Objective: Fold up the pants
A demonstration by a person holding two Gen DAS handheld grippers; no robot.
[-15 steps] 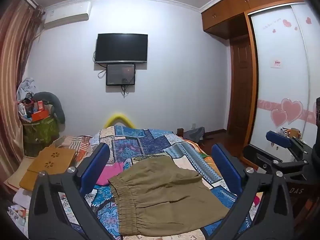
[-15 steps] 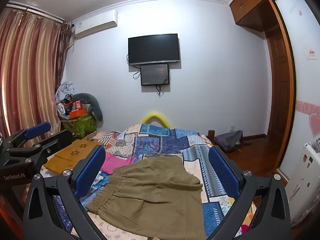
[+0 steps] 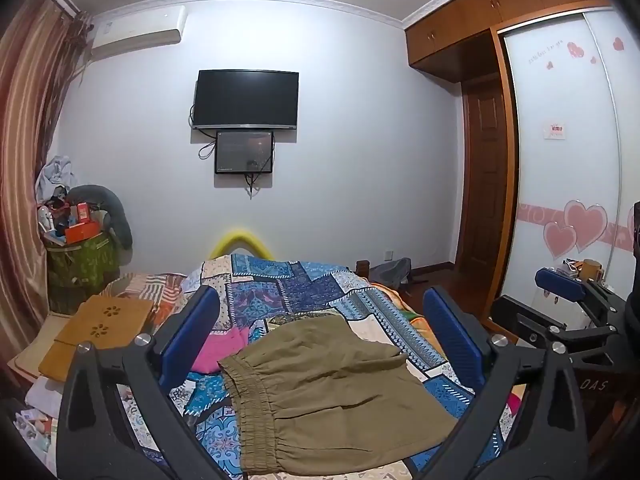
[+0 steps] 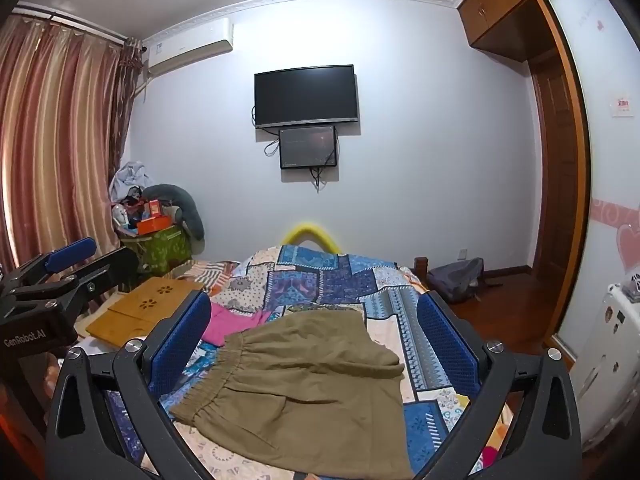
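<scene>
Olive-brown pants lie folded on a bed with a blue patchwork cover, elastic waistband to the left. They also show in the right wrist view. My left gripper is open and empty, held above the pants, blue pads wide apart. My right gripper is open and empty, also above the pants. The right gripper shows at the right edge of the left wrist view; the left gripper shows at the left edge of the right wrist view.
A pink garment lies left of the pants. A wooden lap tray sits at the bed's left. A green hamper with clutter stands by the curtain. A wardrobe and wooden door stand to the right. A grey bag lies on the floor.
Both views have shifted slightly, and the pants sit a little lower and nearer. The pants have not moved and both grippers stay open.
</scene>
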